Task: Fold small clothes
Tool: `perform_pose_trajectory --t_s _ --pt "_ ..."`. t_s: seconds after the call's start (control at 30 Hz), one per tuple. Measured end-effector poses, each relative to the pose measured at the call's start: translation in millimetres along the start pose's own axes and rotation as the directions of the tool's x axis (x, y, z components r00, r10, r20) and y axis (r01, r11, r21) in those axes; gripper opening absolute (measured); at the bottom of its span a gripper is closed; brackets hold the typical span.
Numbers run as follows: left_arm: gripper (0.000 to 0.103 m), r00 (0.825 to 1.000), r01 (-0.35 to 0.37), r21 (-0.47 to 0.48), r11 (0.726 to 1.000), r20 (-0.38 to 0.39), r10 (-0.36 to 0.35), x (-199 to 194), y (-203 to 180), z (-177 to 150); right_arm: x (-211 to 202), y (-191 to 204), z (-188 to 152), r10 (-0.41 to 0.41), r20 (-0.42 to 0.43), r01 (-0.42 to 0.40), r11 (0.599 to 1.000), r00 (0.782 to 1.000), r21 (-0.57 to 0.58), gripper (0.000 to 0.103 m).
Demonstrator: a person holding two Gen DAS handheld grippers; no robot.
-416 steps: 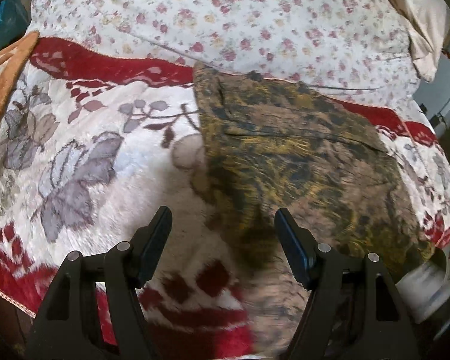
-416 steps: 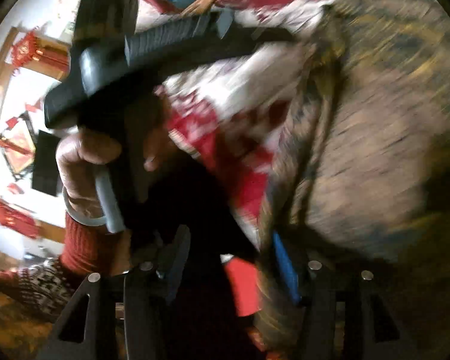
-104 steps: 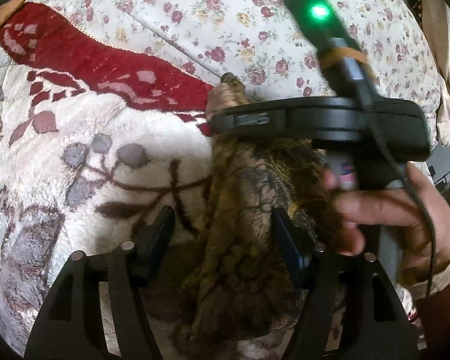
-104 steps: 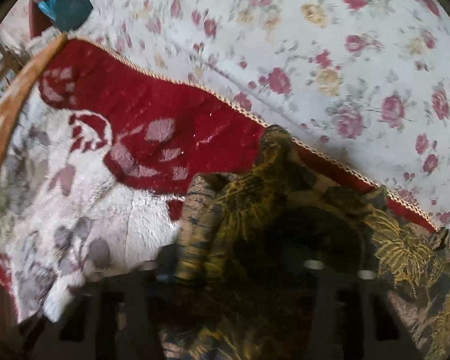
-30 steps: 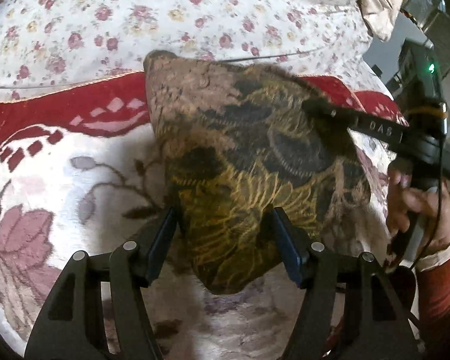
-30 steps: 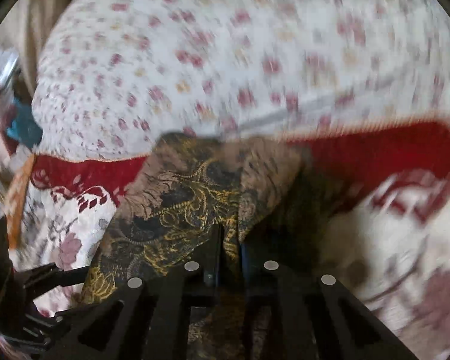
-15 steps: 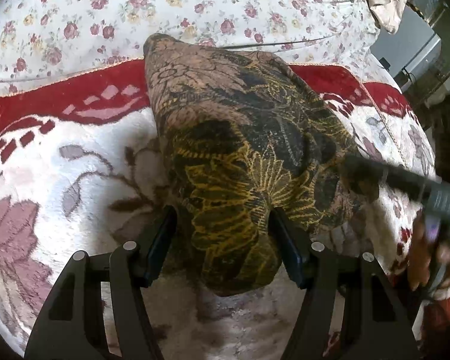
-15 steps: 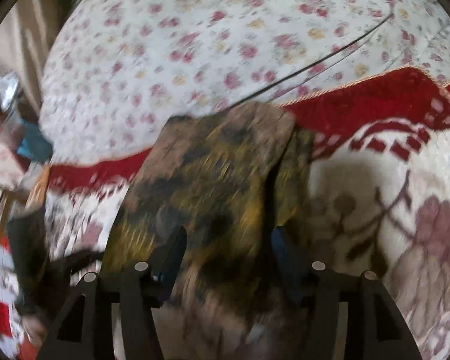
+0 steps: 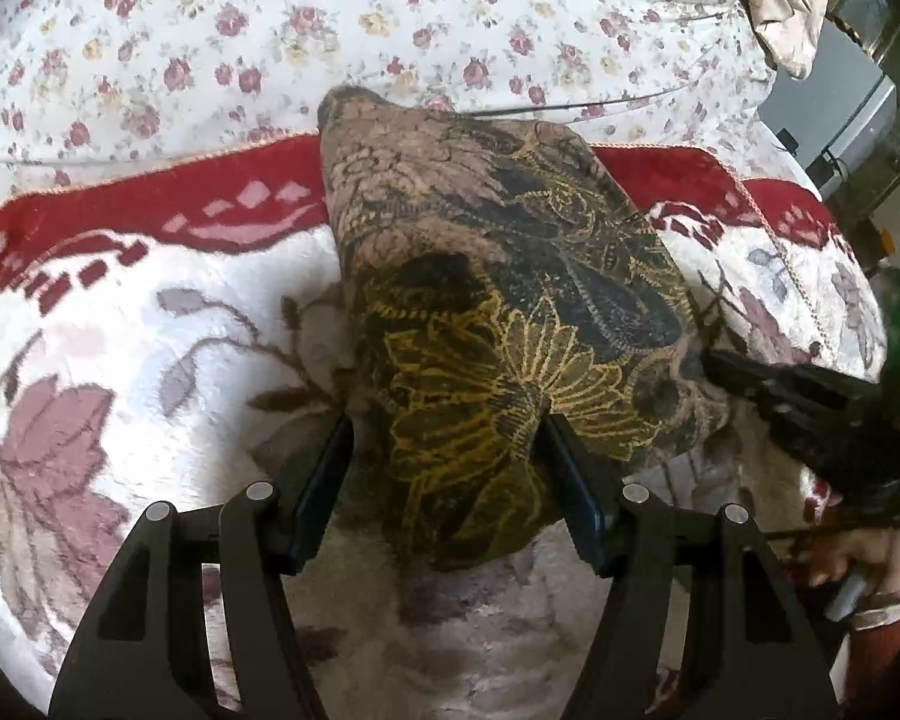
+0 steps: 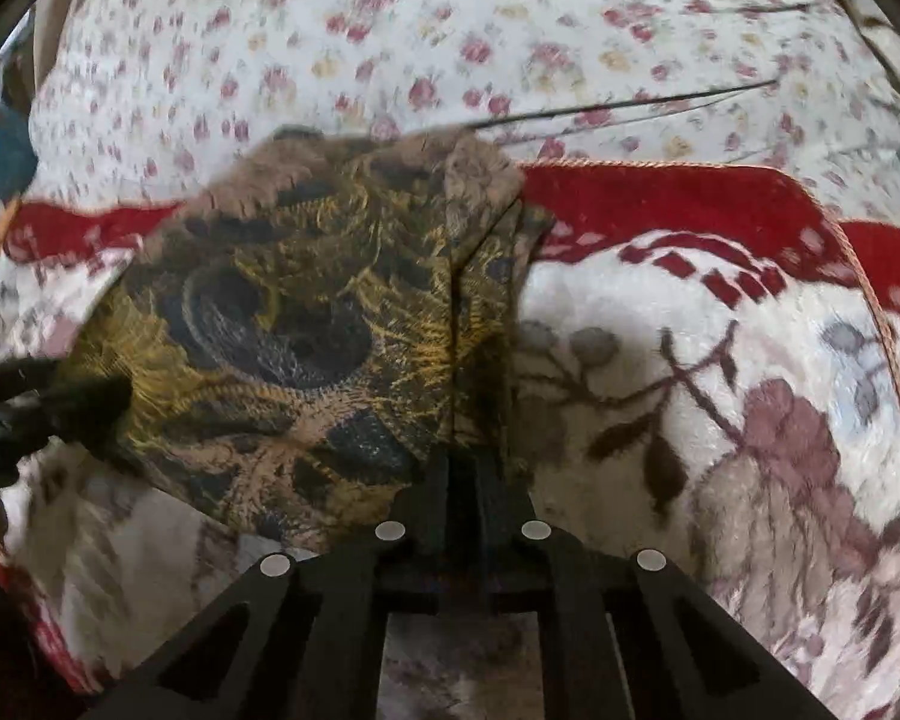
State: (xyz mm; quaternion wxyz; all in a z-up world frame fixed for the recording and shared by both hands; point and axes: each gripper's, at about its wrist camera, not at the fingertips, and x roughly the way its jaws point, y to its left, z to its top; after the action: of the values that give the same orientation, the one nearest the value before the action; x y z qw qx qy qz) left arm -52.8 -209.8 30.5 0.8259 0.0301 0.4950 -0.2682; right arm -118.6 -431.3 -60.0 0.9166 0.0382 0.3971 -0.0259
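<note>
Left black two-finger hand-held gripper (image 9: 444,468): jaws spread wide, fingers level and pointing forward, fabric lying between them but not pinched. Right black hand-held gripper (image 10: 459,480): jaws pressed together on a fold of cloth. In the left wrist view the right one comes in from the right edge, the person's hand (image 9: 858,570) on its handle, red sleeve cuff showing.

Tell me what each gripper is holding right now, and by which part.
Right gripper: shut on the folded patterned garment, at its near edge. Left gripper: jaws open, straddling the garment's near end, gripping nothing.
</note>
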Motion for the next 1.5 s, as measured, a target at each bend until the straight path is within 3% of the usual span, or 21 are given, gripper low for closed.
perform_pose_trajectory --t_s 0.13,0.2,0.23,0.27,0.4,0.47,0.67,0.8,0.9,1.1,1.17,1.33,1.5 --pt "0.065 0.999 -0.038 0.022 0.999 0.031 0.037 -7 -3 5 -26 -1 14 0.021 0.074 -0.024 0.999 0.997 0.032 0.012" --pt "0.065 0.997 -0.058 0.027 0.998 0.052 0.056 -9 -3 10 -30 5 28 0.043 0.106 -0.047 0.998 0.993 0.03 0.038" --pt "0.065 0.996 -0.065 0.026 0.998 0.06 0.064 -9 -2 14 -30 10 35 0.051 0.122 -0.055 0.998 0.991 0.027 0.06" --pt "0.065 0.996 -0.068 0.022 0.997 0.063 0.066 -9 -1 17 -32 15 40 0.058 0.145 -0.061 0.998 0.988 0.018 0.064" --pt "0.065 0.994 -0.085 -0.007 0.996 0.064 0.085 2 8 31 -9 41 69 0.085 0.144 -0.078 0.996 0.986 -0.048 0.064" --pt "0.065 0.996 -0.076 -0.016 0.997 0.051 0.077 9 10 35 13 48 82 0.09 0.119 -0.084 0.995 0.989 -0.057 0.054" --pt "0.072 0.997 -0.072 -0.002 0.997 0.039 0.072 28 10 34 79 32 99 0.043 0.04 -0.043 0.999 0.998 0.008 0.047" --pt "0.073 0.998 -0.052 -0.021 0.998 0.034 0.052 31 14 35 92 17 109 0.061 0.046 -0.064 0.996 0.997 0.069 0.047" --pt "0.073 0.997 -0.061 -0.013 0.998 0.036 0.061 31 14 34 87 21 110 0.042 0.038 -0.044 0.998 0.998 0.051 0.047" --pt "0.073 0.997 -0.059 -0.027 0.998 0.038 0.06 30 15 31 32 29 85 0.067 0.068 -0.068 0.998 0.995 0.011 0.049" --pt "0.073 0.997 -0.061 -0.033 0.998 0.039 0.062 30 15 30 21 31 72 0.04 0.07 -0.039 0.999 0.997 -0.015 0.052" --pt "0.073 0.997 -0.066 -0.038 0.997 0.042 0.067 29 12 27 23 24 32 -0.018 0.022 0.018 0.999 1.0 -0.034 0.052" --pt "0.074 0.996 -0.076 -0.04 0.996 0.044 0.078 29 11 26 26 13 9 0.026 0.044 -0.025 1.0 0.999 -0.017 0.054"
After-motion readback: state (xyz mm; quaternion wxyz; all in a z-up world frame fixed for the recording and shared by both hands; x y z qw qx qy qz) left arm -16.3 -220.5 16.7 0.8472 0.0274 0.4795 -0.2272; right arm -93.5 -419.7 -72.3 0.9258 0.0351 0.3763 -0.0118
